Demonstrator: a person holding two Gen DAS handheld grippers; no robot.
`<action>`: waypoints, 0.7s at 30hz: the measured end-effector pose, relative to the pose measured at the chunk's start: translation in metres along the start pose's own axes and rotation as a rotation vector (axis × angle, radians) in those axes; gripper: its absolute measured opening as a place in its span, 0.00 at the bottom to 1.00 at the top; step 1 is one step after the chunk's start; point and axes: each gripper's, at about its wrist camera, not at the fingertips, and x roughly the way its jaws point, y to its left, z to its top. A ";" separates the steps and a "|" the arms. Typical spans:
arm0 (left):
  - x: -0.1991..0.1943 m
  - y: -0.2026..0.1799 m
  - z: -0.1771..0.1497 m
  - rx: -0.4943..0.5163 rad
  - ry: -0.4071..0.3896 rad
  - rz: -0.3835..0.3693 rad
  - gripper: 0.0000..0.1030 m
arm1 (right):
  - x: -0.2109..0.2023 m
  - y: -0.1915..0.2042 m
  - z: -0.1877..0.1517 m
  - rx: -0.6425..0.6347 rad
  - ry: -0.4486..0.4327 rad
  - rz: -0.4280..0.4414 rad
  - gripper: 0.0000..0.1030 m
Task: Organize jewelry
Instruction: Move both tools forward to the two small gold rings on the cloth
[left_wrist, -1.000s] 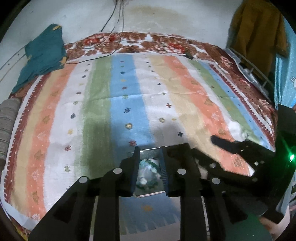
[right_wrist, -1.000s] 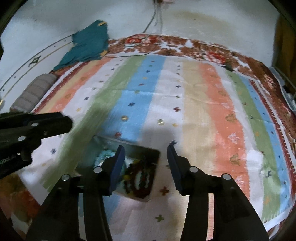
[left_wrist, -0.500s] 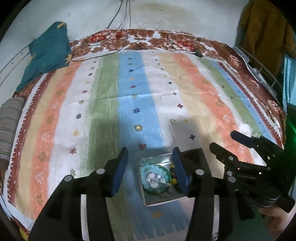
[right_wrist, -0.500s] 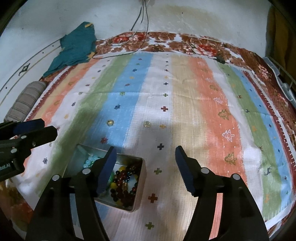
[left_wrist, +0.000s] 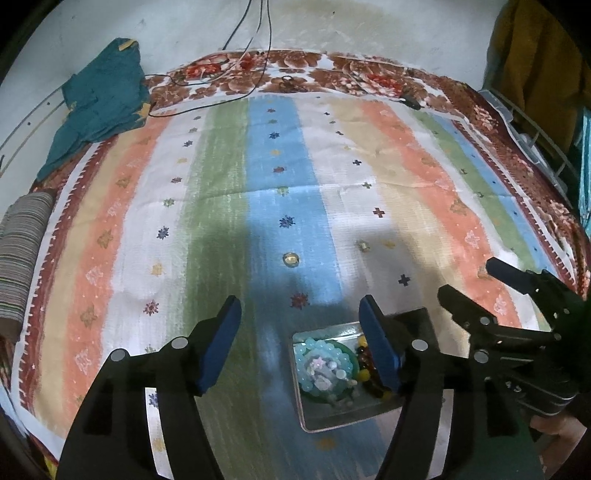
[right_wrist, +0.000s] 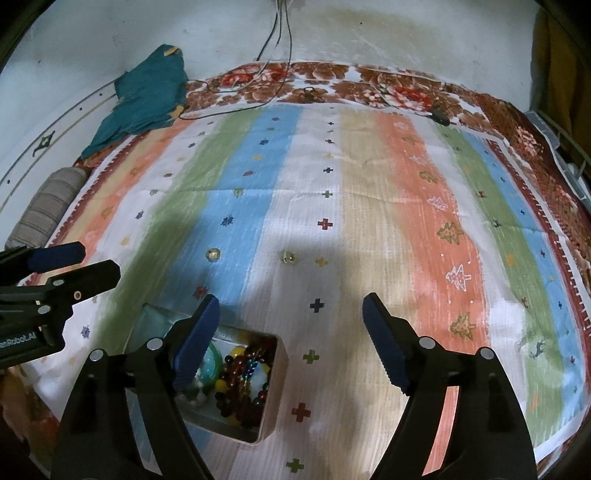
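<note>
A small metal tin (left_wrist: 334, 419) lies on the striped bedspread, holding a turquoise bead bracelet (left_wrist: 320, 369) and dark red and yellow beads (right_wrist: 240, 384). Two small shiny pieces lie loose on the cloth beyond it, one on the blue stripe (left_wrist: 290, 259) and one on the white (left_wrist: 364, 245). My left gripper (left_wrist: 299, 343) hovers over the tin's left side with its jaws opening and nothing between its pads. My right gripper (right_wrist: 291, 343) hangs just right of the tin (right_wrist: 271, 402), jaws also opening over bare cloth. Each gripper shows in the other's view, the right gripper (left_wrist: 478, 288) and the left gripper (right_wrist: 74, 264).
A teal cloth (left_wrist: 99, 99) lies at the bed's far left corner and a striped bolster (left_wrist: 22, 254) along the left edge. Cables (left_wrist: 236, 40) trail from the wall onto the floral blanket border. A mustard garment (left_wrist: 535, 55) hangs at the far right.
Both pairs of jaws have spread much wider. The left gripper's narrow jaws stood over the tin's far rim before; now the tin lies uncovered, lower and to the right.
</note>
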 end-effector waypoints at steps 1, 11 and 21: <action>0.002 0.001 0.001 0.001 0.003 0.005 0.65 | 0.001 -0.001 0.001 0.002 -0.001 0.003 0.77; 0.016 0.012 0.010 -0.021 0.027 0.031 0.65 | 0.018 -0.003 0.011 -0.003 0.021 0.004 0.77; 0.045 0.015 0.022 -0.043 0.072 0.037 0.66 | 0.040 -0.003 0.016 -0.016 0.054 0.014 0.77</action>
